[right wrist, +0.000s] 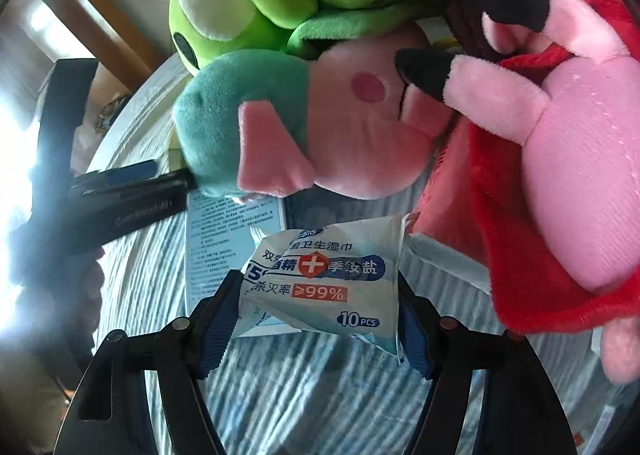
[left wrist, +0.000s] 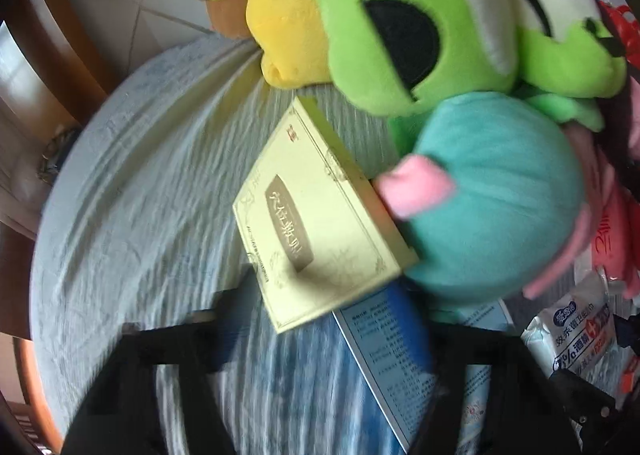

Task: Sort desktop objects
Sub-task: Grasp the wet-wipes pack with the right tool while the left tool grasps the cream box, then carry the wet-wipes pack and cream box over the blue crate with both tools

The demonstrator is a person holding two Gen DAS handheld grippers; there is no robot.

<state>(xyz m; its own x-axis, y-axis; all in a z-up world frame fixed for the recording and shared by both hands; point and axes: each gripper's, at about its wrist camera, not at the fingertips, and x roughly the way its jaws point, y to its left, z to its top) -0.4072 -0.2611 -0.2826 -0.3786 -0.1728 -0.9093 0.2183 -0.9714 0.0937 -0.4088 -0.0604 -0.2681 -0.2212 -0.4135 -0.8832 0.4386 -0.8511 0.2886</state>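
Right gripper (right wrist: 318, 319): pinching the wipes pack (right wrist: 320, 281), one blue pad on each side edge, lower middle of the right wrist frame. Looks lifted a bit off the striped cloth (right wrist: 300, 395), but I can't swear to it.

Left gripper (left wrist: 320, 387): fingers spread wide at the bottom of the left wrist frame, nothing between them that it's gripping. The blue box (left wrist: 384, 367) just lies flat in the gap.

Wipes pack: long axis runs left-right across the right wrist frame, so the fingers squeeze its short ends. Sits dead ahead of the right tool, which is clearly the nearer one. In the left view it only shows at the far lower right.

Cream box (left wrist: 316, 211): centre of the left view, tilted, its lower corner resting over the blue box, its right edge touching the teal and pink plush (left wrist: 488, 199). Straight ahead of the left tool, so my guess is that's its next pick.

Toy pile: green frog (left wrist: 404, 15) and yellow plush (left wrist: 280, 11) in the upper part of the left view, pink plush in red (right wrist: 560, 159) on the right of the right view.

Hard to see: left view is motion-blurred and the box print is unreadable. The blue box is mostly covered. No bin or sorting spot shows anywhere.
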